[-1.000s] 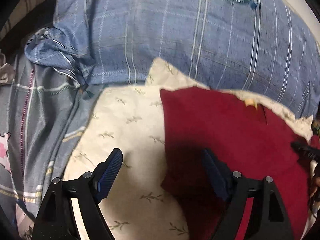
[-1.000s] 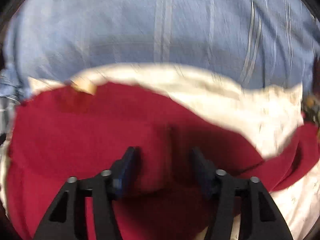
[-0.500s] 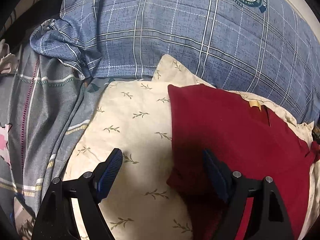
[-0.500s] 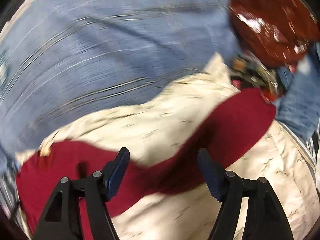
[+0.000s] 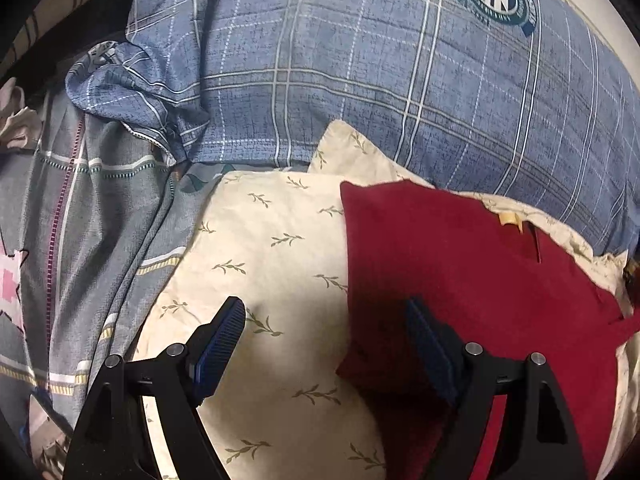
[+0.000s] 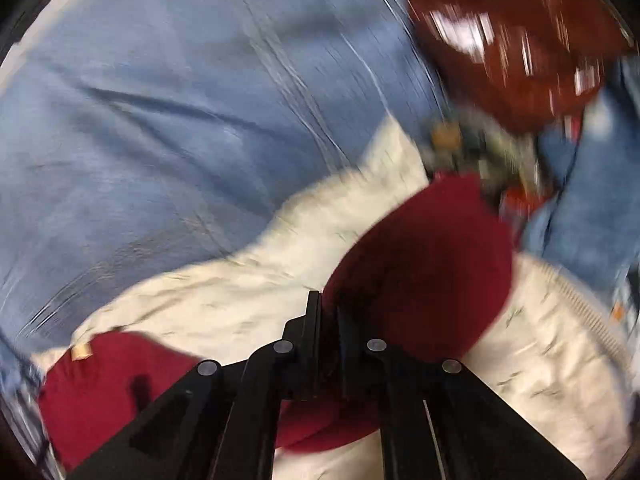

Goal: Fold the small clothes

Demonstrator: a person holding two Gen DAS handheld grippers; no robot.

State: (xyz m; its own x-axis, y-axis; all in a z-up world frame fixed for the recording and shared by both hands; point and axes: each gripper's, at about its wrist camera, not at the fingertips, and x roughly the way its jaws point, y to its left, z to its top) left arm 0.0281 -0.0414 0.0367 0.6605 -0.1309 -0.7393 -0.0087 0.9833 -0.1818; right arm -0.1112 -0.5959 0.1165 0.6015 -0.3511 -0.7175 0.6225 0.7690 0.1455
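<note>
A dark red garment (image 5: 472,276) lies partly folded on a cream leaf-print pillow (image 5: 272,264). My left gripper (image 5: 328,344) is open just above them, with its left finger over the pillow and its right finger over the garment's left edge. In the blurred right wrist view, my right gripper (image 6: 326,312) is shut on the red garment (image 6: 424,272), pinching a lobe of cloth near the garment's right end. The rest of the garment (image 6: 112,384) lies at lower left, with a small tan label.
A blue plaid pillow (image 5: 400,68) lies behind the cream pillow. Grey striped bedding (image 5: 80,216) is at the left. In the right wrist view, a blurred reddish-brown object (image 6: 520,36) and blue cloth (image 6: 580,216) are at the upper right.
My right gripper swung to the right end of the red garment and closed on it. My left gripper stayed open and hardly moved.
</note>
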